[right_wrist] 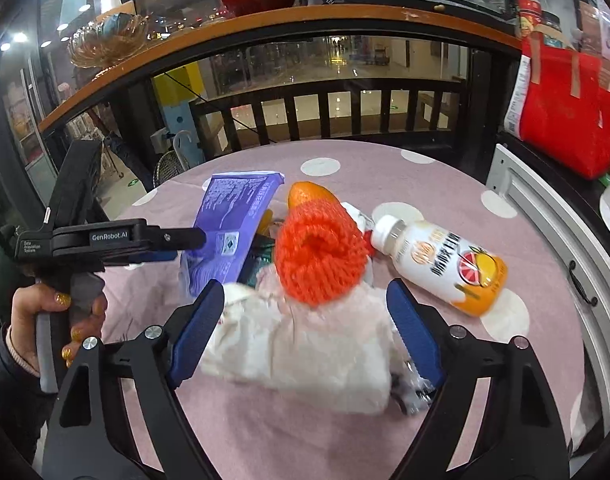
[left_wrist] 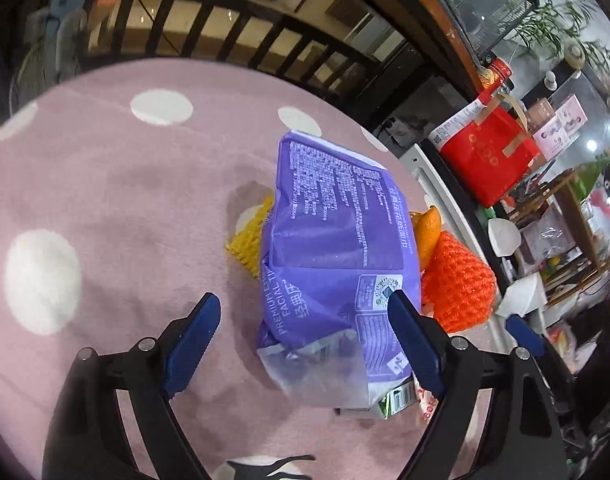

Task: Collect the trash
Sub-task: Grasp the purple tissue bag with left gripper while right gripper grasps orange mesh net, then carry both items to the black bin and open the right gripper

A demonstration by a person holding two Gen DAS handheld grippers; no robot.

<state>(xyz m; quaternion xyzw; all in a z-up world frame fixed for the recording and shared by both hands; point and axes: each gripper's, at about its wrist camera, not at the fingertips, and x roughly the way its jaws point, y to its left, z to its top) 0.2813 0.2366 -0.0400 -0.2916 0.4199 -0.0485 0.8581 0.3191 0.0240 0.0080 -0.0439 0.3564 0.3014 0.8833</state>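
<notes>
The left gripper is spread around the near end of the purple tissue pack, pads apart from it. The right gripper is spread around crumpled white wrapping on the tabletop. Both look light, soft and crushable; pinch their near ends. The juice bottle lies at two o'clock.

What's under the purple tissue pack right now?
The purple tissue pack lies over a pile on the pink cloth. Poking out are a yellow knitted piece, orange peel and a small green carton. Whatever lies under its middle is covered.
</notes>
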